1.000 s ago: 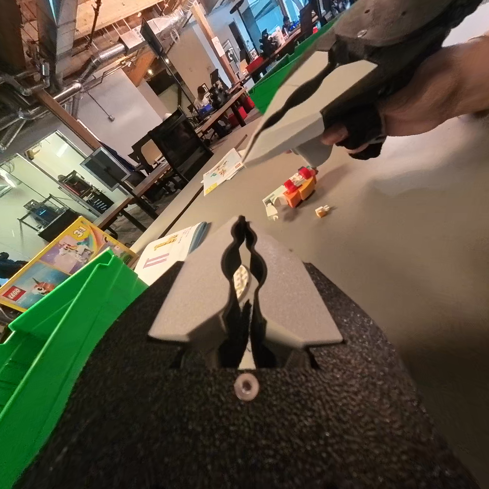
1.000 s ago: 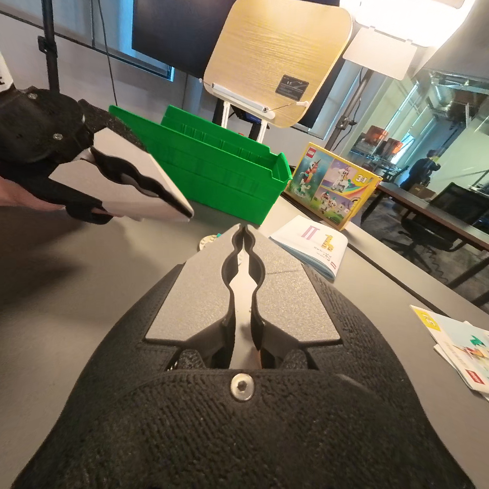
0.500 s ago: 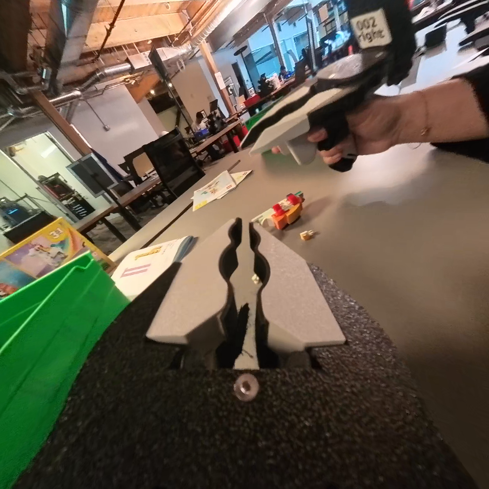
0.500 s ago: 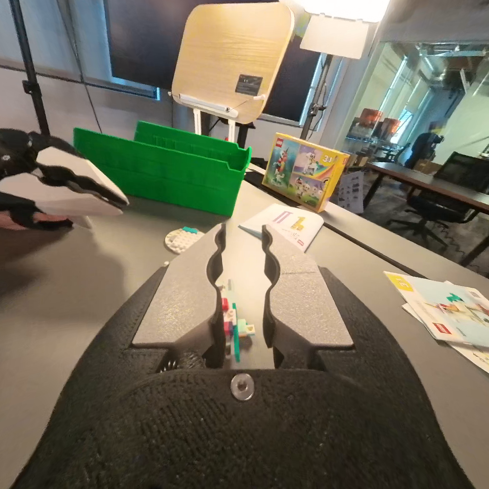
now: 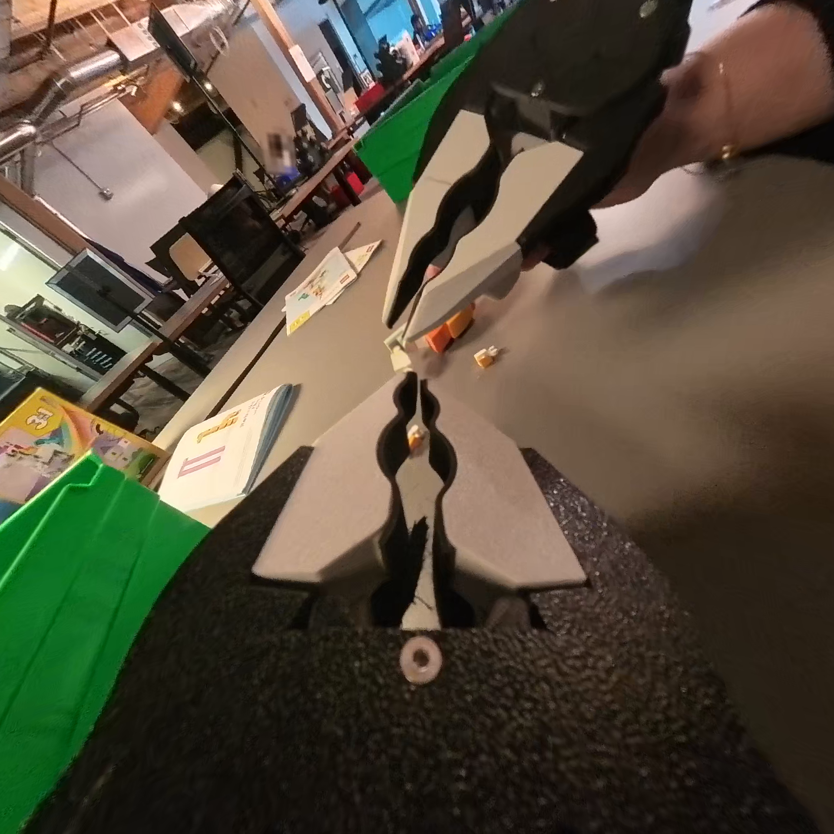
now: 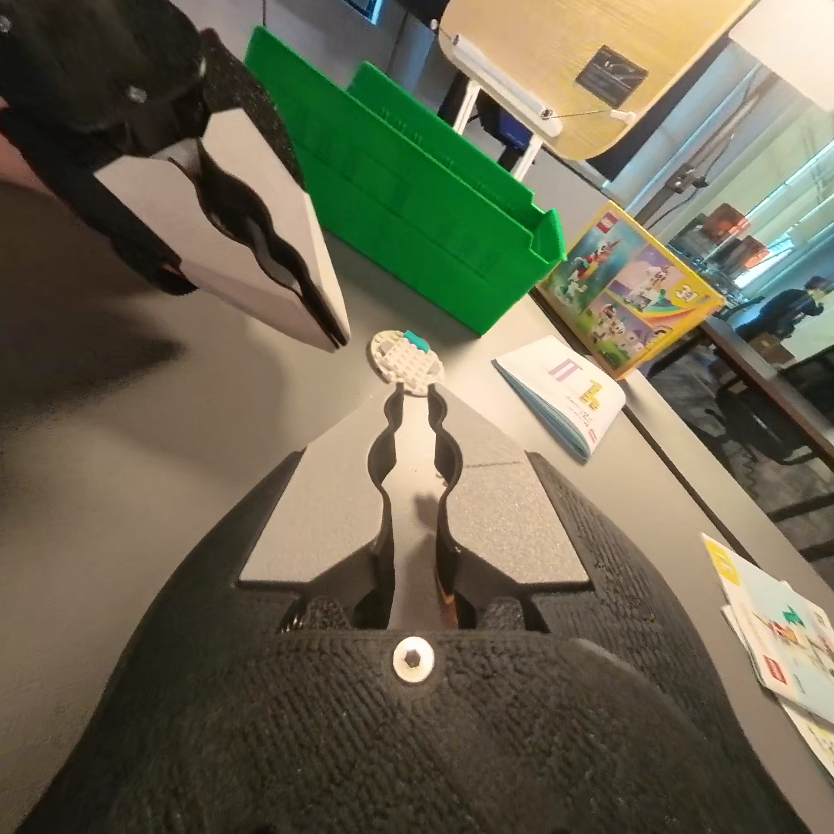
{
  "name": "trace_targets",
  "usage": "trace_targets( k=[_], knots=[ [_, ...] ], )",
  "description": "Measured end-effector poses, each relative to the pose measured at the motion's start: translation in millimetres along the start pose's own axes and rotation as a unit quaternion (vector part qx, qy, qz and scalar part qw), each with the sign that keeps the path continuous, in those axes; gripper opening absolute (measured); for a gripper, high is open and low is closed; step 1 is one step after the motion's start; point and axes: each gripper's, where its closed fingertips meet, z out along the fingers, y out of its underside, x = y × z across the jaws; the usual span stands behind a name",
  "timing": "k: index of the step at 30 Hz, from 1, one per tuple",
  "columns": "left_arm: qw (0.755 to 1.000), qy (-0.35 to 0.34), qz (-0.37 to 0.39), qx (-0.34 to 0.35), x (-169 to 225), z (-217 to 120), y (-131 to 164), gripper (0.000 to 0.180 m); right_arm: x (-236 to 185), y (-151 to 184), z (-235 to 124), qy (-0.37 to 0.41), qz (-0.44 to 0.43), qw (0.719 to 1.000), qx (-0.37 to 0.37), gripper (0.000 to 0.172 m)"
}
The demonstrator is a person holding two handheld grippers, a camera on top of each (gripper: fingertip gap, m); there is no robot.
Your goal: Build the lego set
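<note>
On the grey table (image 6: 135, 451), just beyond the right gripper (image 6: 416, 390), a white round studded plate (image 6: 408, 365) is lying flat, pierced with openings and carrying a small teal piece (image 6: 416, 339) at its far edge. The right gripper's grey fingers are standing slightly apart with bare table showing between them and nothing clamped. In the left wrist view this gripper, gripped by a hand (image 5: 722, 113), is hanging over a small brick model (image 5: 451, 331) of orange and pale blocks; whether it is touching the model cannot be told. The left gripper (image 5: 414, 382) is pointing at the model's pale end, its tips drawn together with only a thin slit between them and nothing pinched there. A tiny orange-and-white bit (image 5: 416, 438) is showing on the table through the wavy slot behind those tips, and a second such bit (image 5: 486, 356) is lying beside the model. A green bin (image 6: 406, 189), a closed booklet (image 6: 568, 388), a yellow toy box (image 6: 632, 289) and some leaflets (image 6: 789, 632) are sitting farther off.
</note>
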Motion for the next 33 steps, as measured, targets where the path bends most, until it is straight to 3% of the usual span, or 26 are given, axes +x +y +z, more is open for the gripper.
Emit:
trace_targets(
  k=[1,14,22,25,28,31,33],
  knots=[
    [1.0,0.001,0.006,-0.002,1.2,0.4,0.8,0.0,-1.5,0.5,0.7,-0.001,-0.004,1.0,-0.002,0.008],
    [1.0,0.002,-0.009,0.011,-2.0,-3.1,-2.5,0.0,-1.5,3.4,0.8,-0.001,-0.005,1.0,-0.01,0.007],
    [1.0,0.0,-0.007,0.002,-2.0,-1.8,-0.7,0.0,11.1,18.2,1.2,0.02,0.035,0.998,-0.052,0.005],
    [0.999,-0.013,-0.04,-0.006,-17.3,0.5,-1.9,0.0,22.2,19.3,1.8,0.023,0.055,0.995,-0.077,0.003],
    [0.999,-0.043,-0.019,-0.024,-61.4,-0.4,-28.1,0.0,38.8,-15.6,-0.6,0.006,0.05,0.997,-0.065,0.0],
    [0.997,-0.044,0.008,-0.055,-107.8,-1.8,-72.0,0.0,66.2,-56.7,-8.3,0.001,-0.035,0.995,-0.089,0.0],
    [0.996,-0.01,0.021,-0.09,-119.5,-5.1,-93.1,0.0,78.2,-79.7,-17.7,-0.009,-0.09,0.989,-0.121,0.0]
  ],
)
